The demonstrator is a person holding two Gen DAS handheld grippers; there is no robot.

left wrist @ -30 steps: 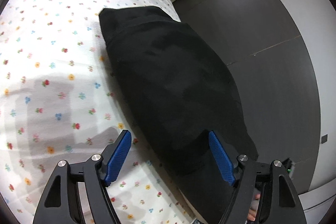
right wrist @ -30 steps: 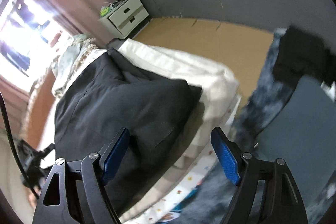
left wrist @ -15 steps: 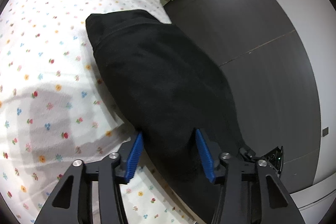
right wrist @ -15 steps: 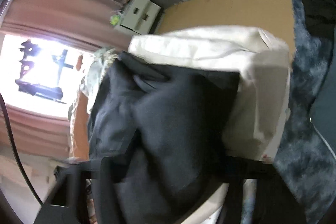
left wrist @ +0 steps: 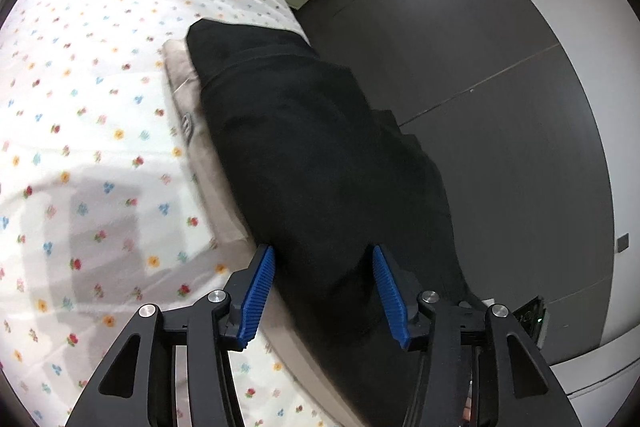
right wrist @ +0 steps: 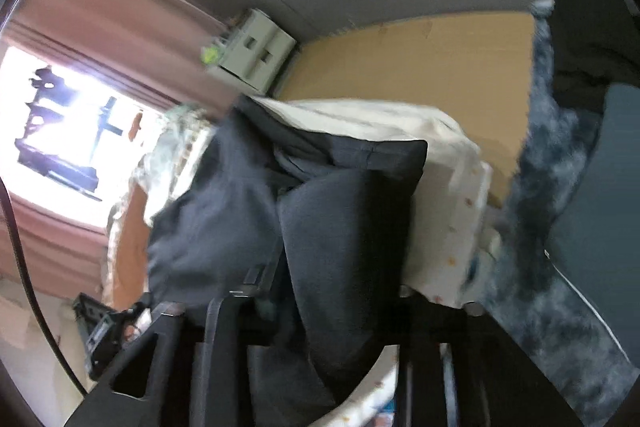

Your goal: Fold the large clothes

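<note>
Since the earlier frame, left hand-held gripper (left wrist: 323,289) narrowed around the black garment (left wrist: 316,163), which lies along the bed (left wrist: 80,107) edge. Right hand-held gripper (right wrist: 320,327): blurred, state cannot be told.

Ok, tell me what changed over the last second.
The left gripper narrowed from wide open around the black garment end; its jaws now flank the cloth. A beige cloth now shows beneath. The right view swung and blurred. The floral sheet stayed.
</note>
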